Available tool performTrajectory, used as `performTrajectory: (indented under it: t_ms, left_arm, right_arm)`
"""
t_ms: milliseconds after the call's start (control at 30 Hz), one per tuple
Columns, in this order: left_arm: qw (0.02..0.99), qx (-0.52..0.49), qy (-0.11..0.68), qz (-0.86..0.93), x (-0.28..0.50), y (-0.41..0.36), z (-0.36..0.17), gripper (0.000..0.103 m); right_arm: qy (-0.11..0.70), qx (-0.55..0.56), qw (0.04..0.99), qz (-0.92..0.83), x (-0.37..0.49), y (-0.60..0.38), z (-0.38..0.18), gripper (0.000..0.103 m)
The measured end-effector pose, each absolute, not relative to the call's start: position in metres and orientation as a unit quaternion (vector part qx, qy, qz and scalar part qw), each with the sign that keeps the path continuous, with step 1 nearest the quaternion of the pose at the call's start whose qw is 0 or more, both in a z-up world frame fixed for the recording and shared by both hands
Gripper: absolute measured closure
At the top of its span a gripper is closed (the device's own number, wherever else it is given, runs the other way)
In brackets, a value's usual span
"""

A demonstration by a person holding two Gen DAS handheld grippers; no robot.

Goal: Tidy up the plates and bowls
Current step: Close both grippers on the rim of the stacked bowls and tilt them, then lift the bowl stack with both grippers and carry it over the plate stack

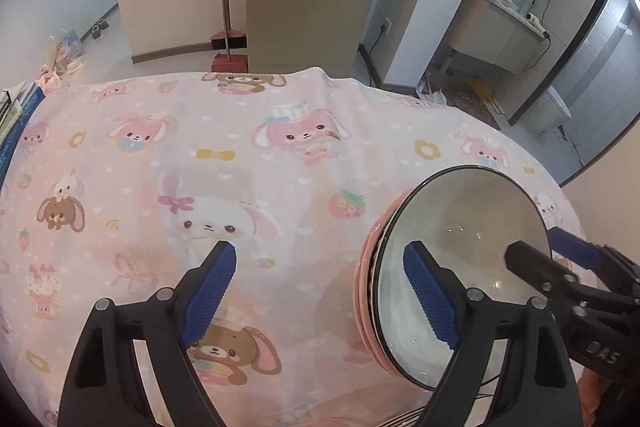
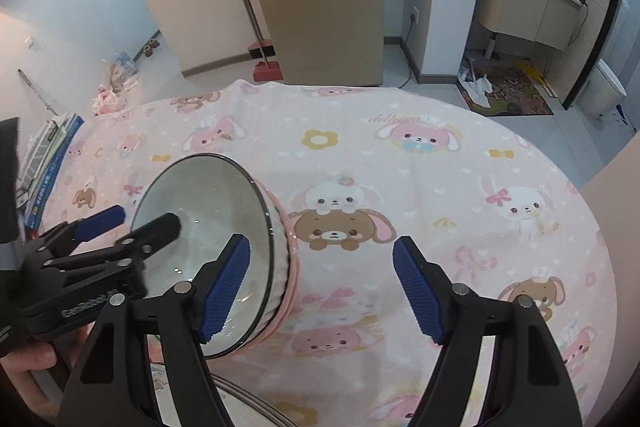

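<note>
Left gripper [image 1: 320, 295], right gripper [image 2: 322, 291]: black frames, ribbed blue pads, silver pivot pins, white lettering.

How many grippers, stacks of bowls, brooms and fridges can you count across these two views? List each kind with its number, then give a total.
Grippers: 2, the left gripper and the right gripper
Stack of bowls: 1
Broom: 1
Fridge: 1
Total: 5
</note>
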State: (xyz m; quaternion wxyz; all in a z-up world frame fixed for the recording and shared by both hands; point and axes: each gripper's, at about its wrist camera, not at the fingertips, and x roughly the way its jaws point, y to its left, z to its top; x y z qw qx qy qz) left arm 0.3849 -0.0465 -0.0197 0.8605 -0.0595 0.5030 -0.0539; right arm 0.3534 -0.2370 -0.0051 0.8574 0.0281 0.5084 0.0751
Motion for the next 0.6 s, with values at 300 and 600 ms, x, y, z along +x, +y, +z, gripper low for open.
performTrajectory:
  t_ms: [300,600]
  left_arm:
    - [0.845,-0.064,0.527,-0.061,0.39,-0.048,-0.033,0.018]
    - [0.844,-0.065,0.528,-0.064,0.391,-0.053,-0.035,0.018]
  right_arm:
    - [0.537,0.037,0.839,0.084,0.361,-0.233,-0.026,0.047]
    - [0.556,0.104,0.812,0.142,0.366,-0.237,-0.039,0.064]
